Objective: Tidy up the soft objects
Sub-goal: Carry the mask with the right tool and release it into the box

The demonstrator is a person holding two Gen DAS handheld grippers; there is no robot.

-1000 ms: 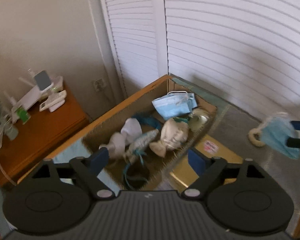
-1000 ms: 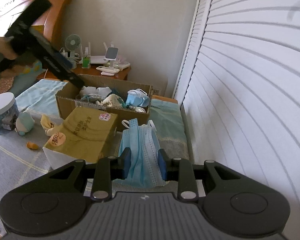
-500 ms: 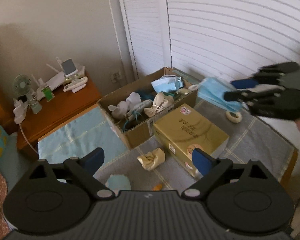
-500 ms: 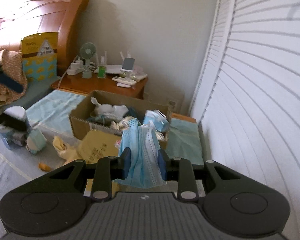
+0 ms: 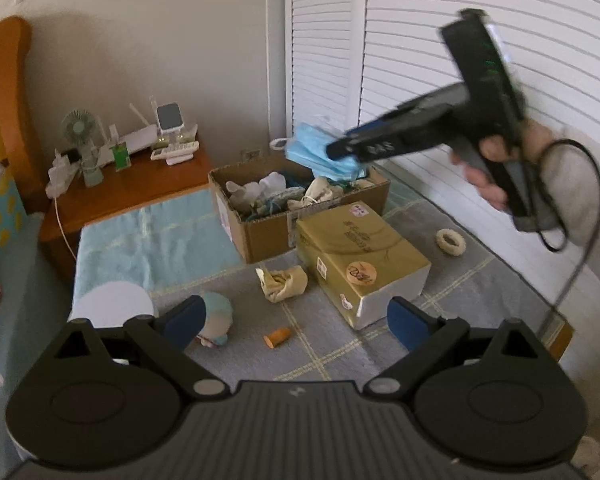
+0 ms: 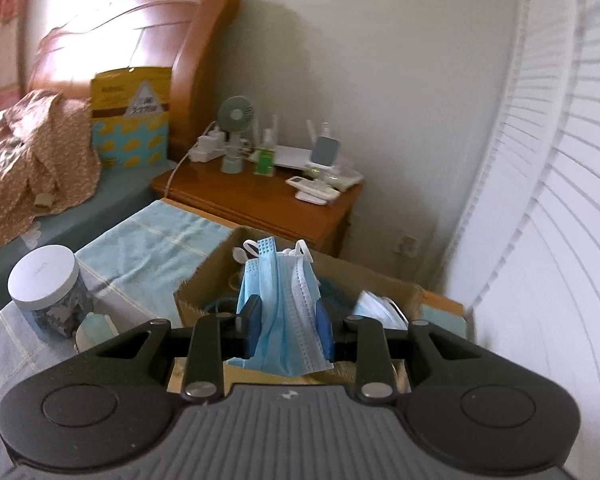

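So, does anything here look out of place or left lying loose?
Yes. A beige cloth bundle, a small orange piece and a cream ring lie loose on the grey checked cover, outside the open cardboard box. The right gripper holds blue face masks above it.

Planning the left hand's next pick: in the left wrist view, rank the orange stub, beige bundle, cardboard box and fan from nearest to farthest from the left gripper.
From the left gripper:
1. Orange stub, on the cloth just ahead.
2. Beige bundle, beyond it.
3. Cardboard box, behind the bundle.
4. Fan, far left on the nightstand.
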